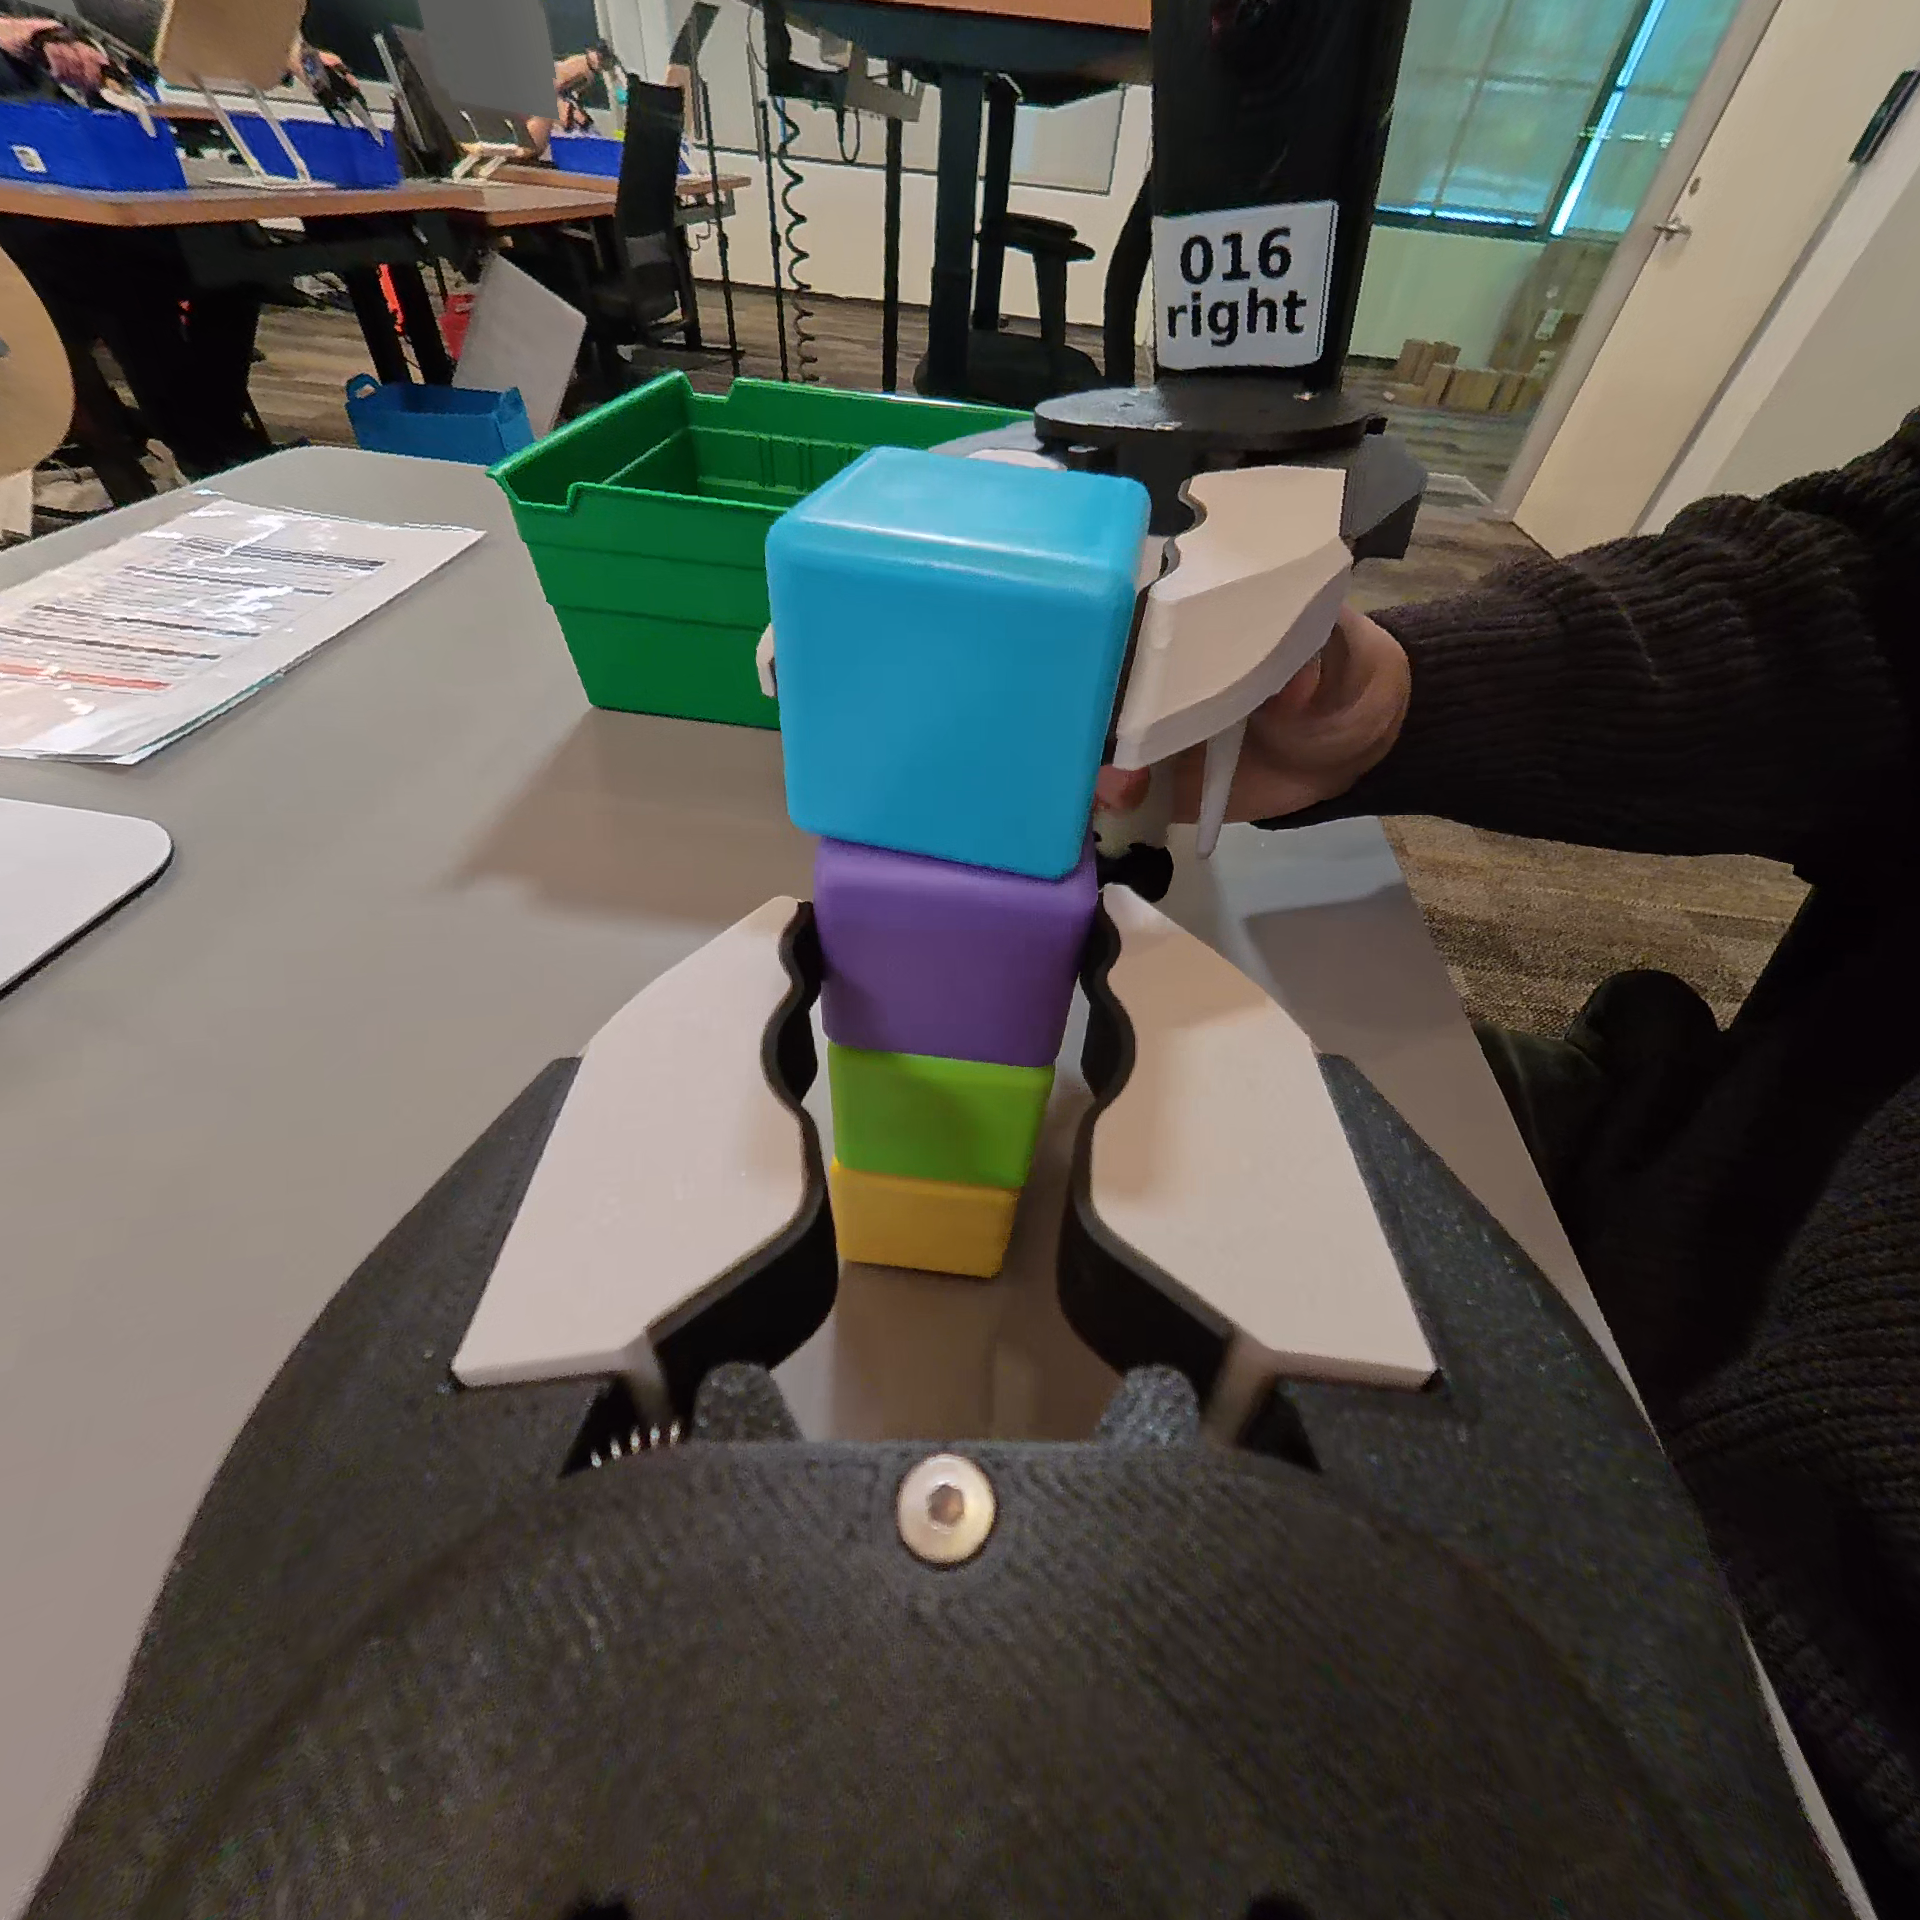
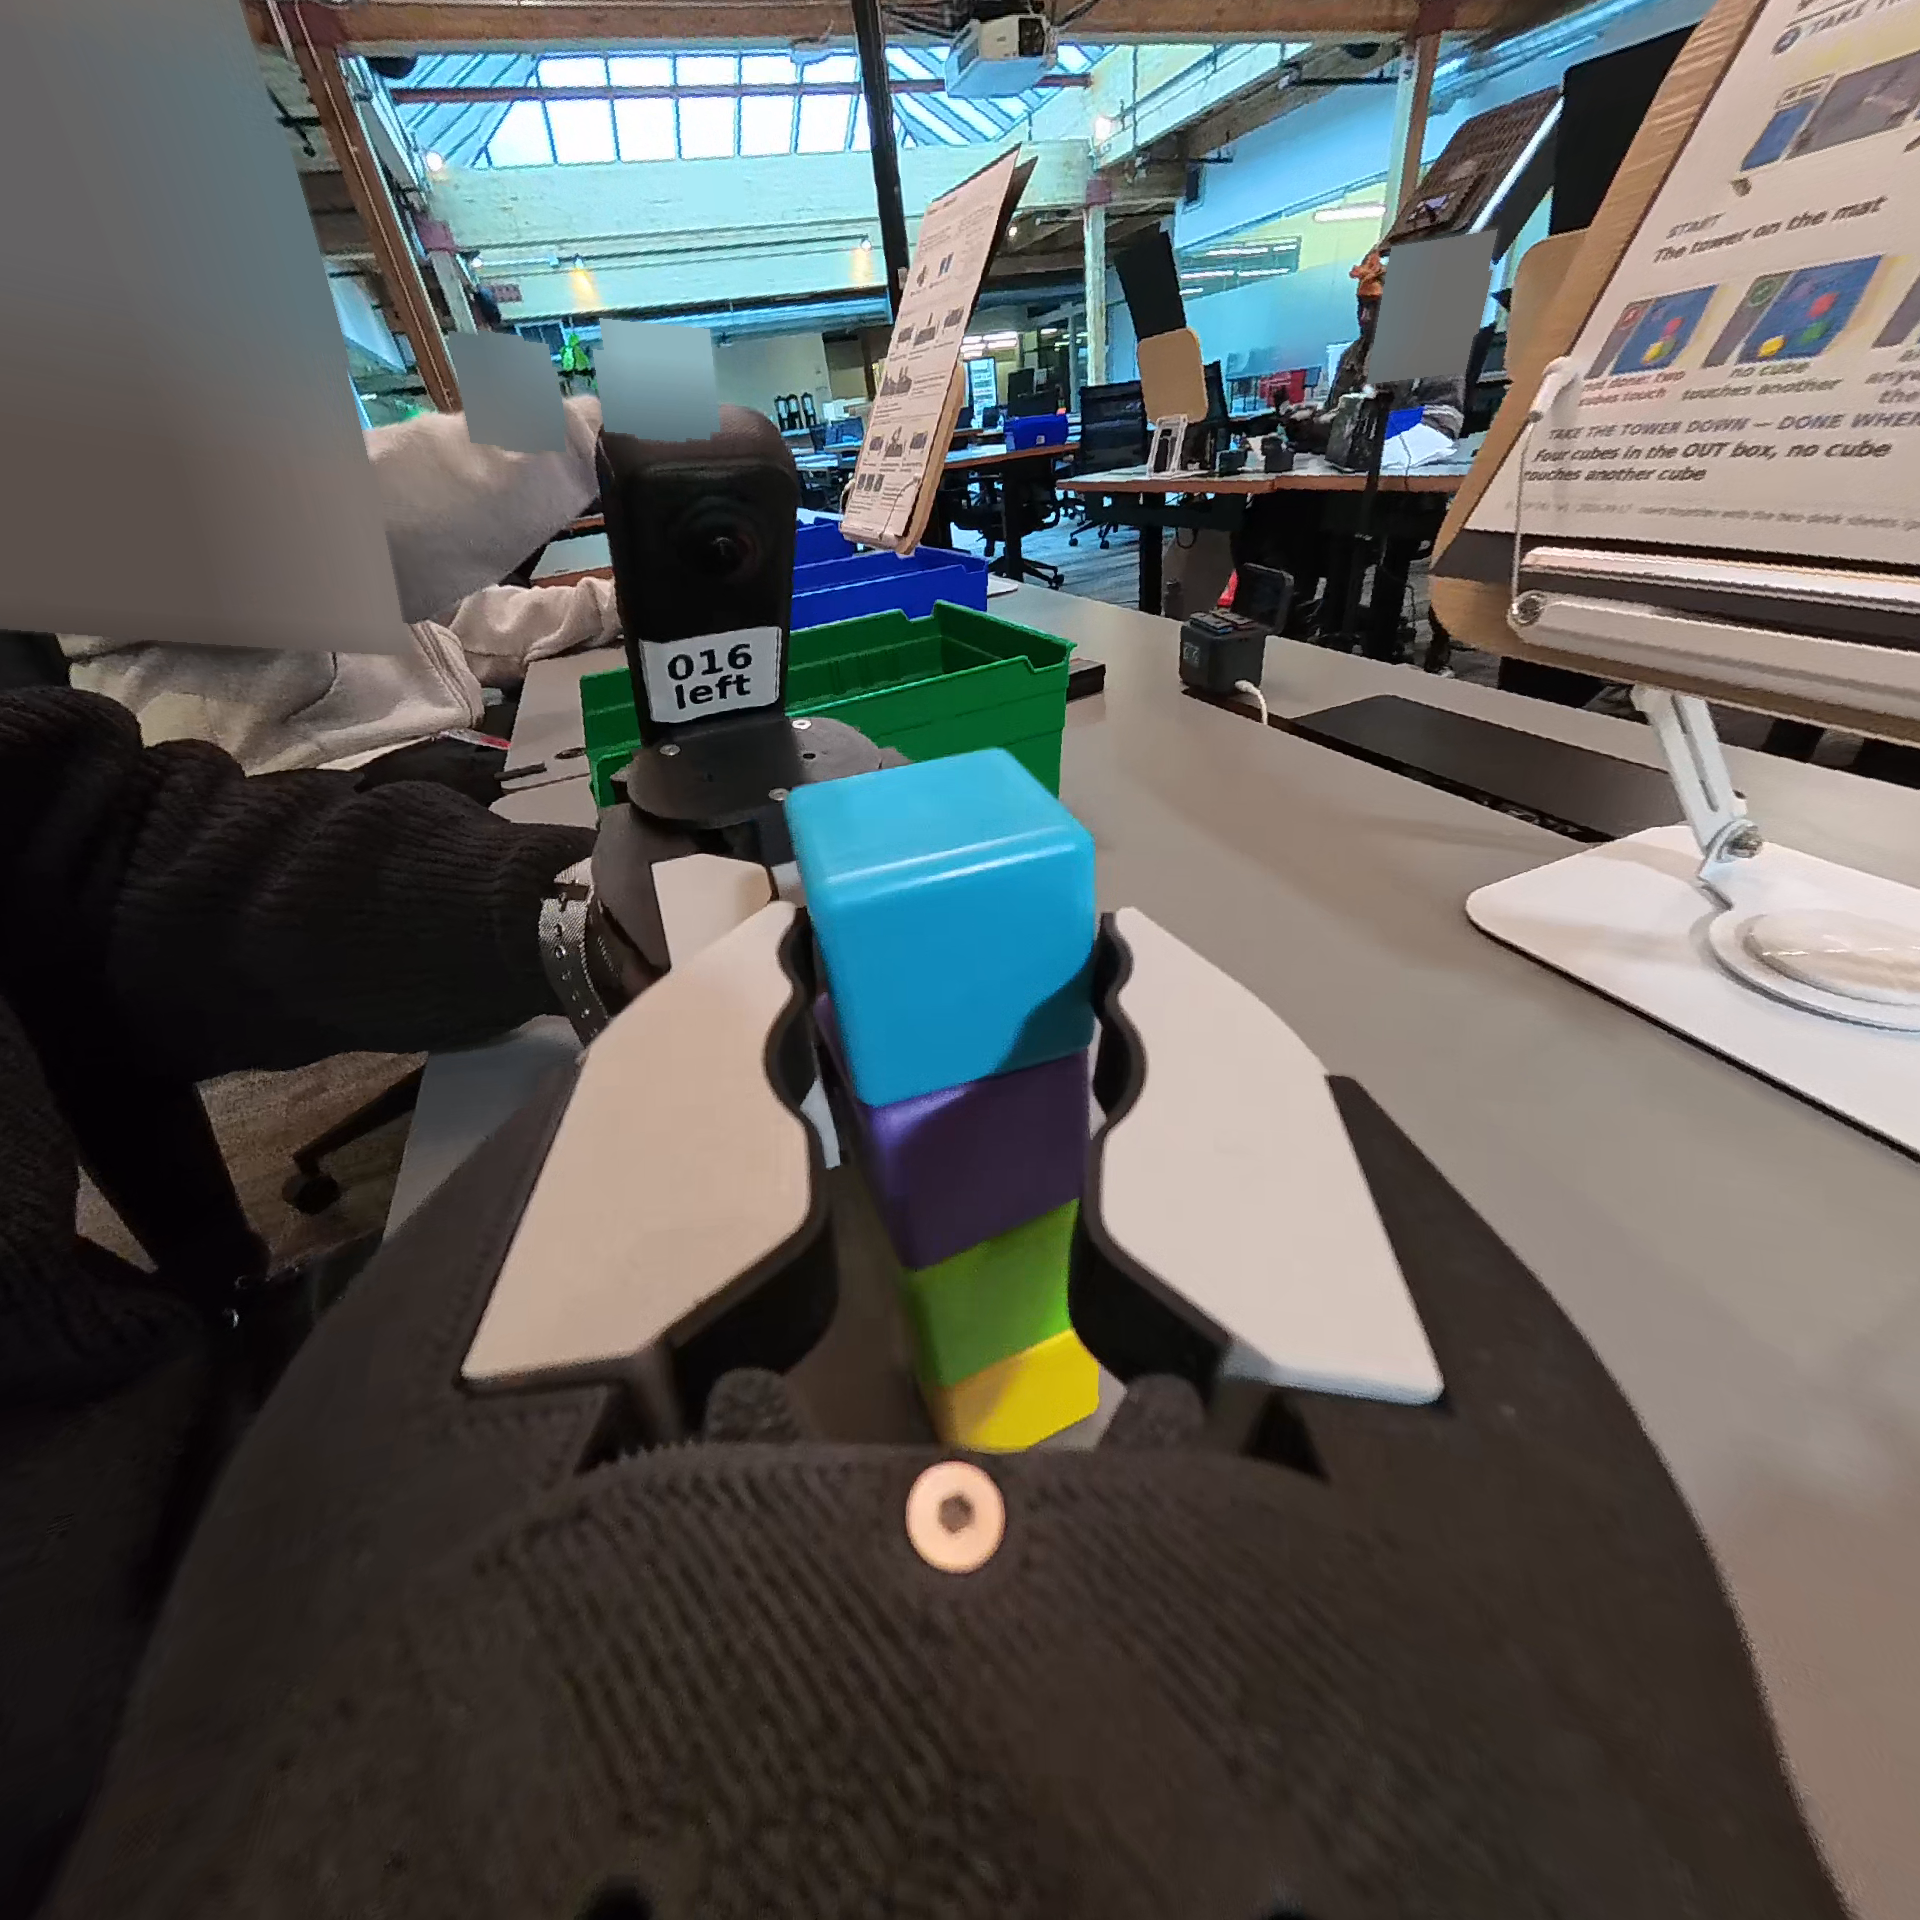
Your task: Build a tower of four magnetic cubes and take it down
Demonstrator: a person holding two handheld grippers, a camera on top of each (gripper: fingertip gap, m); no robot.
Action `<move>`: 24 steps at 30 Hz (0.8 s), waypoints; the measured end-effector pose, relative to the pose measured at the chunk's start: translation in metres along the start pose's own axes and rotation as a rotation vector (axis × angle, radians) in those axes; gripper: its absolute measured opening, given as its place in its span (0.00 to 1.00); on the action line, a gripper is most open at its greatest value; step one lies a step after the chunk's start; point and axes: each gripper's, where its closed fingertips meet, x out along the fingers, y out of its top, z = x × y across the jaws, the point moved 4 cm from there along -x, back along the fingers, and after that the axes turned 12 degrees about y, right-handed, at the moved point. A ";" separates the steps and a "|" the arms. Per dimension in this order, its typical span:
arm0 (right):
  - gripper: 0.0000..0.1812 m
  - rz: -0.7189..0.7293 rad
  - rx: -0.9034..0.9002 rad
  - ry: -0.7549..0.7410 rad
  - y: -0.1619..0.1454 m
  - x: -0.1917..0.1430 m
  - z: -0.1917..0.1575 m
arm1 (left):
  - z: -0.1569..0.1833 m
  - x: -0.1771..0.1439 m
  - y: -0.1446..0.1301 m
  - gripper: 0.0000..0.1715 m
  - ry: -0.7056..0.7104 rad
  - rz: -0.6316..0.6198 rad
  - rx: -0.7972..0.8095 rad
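A tower of cubes stands on the grey table: yellow cube at the bottom, then green cube, purple cube, and blue cube on top, sitting slightly askew. My left gripper is shut on the purple cube, one finger on each side. My right gripper is shut on the blue cube; its white finger shows against the blue cube's right side in the left wrist view. The purple, green and yellow cubes show below it in the right wrist view.
An empty green bin stands just behind the tower, and also shows in the right wrist view. A laminated sheet and a white mat corner lie left. An instruction board on a white stand is on the right. A dark sleeve reaches in. One gripper's finger ends stand about 4 cm off the other's.
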 end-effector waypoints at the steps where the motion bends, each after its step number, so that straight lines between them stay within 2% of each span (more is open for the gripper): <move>1: 0.29 0.009 0.002 -0.005 0.001 0.000 0.000 | 0.000 0.000 0.001 0.29 0.002 0.002 -0.004; 3: 0.29 0.081 0.014 -0.019 0.012 -0.006 0.002 | 0.000 0.001 -0.005 0.29 0.010 -0.038 0.028; 6: 0.29 0.160 0.030 -0.039 0.034 -0.020 0.004 | -0.002 0.000 -0.006 0.28 0.026 -0.029 0.029; 10: 0.29 0.136 -0.063 -0.136 0.065 -0.044 0.005 | -0.001 0.001 -0.005 0.28 0.030 -0.027 0.029; 14: 0.29 0.055 -0.221 -0.326 0.111 -0.090 0.012 | 0.000 0.002 -0.005 0.28 0.033 -0.025 0.031; 17: 0.29 -0.111 -0.294 -0.532 0.125 -0.138 0.029 | -0.001 0.003 -0.005 0.28 0.056 -0.016 0.026; 19: 0.29 -0.272 -0.280 -0.642 0.118 -0.171 0.051 | -0.001 0.003 -0.005 0.28 0.061 -0.011 0.019; 22: 0.29 -0.571 -0.167 -0.718 0.082 -0.214 0.099 | -0.001 0.003 -0.005 0.28 0.060 -0.005 0.011; 24: 0.29 -0.753 -0.052 -0.682 0.046 -0.232 0.127 | -0.001 0.003 -0.005 0.28 0.061 -0.005 0.010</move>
